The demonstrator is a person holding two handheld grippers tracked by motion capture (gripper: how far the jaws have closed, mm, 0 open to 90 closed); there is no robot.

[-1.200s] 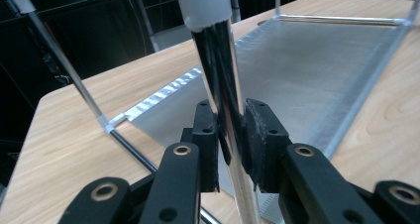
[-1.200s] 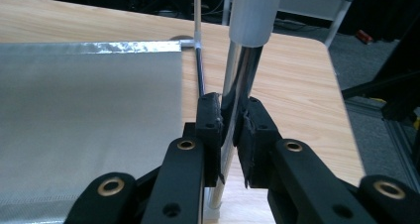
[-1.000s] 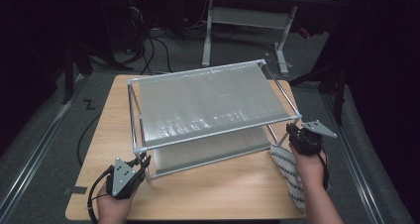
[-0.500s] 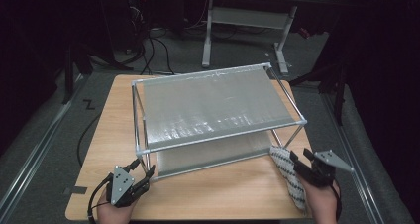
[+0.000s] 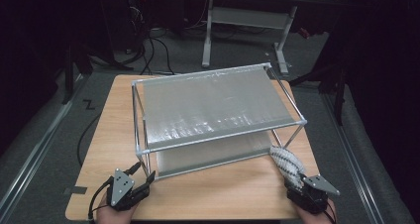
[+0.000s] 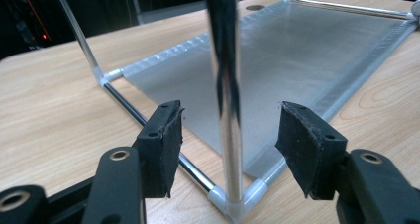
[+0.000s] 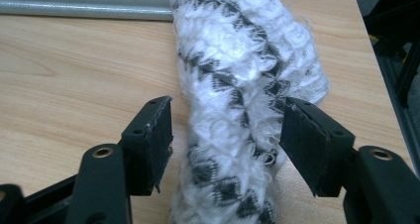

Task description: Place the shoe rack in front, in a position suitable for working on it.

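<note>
High view shows the metal rack (image 5: 218, 117) standing mid-table on the wooden table (image 5: 223, 194), its near-left post (image 6: 225, 85) between the spread jaws of the left gripper (image 5: 144, 183) — untouched, the jaws having just been opening. Right of it, at the near-right edge, the fuzzy black-and-white cloth (image 7: 237, 95) lies between the right gripper (image 7: 228, 135) and its parted jaws — also just opened, pads clear.

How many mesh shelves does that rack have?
2: the upper shelf across the top of the rack, and the lower shelf resting at table level beneath it.
</note>
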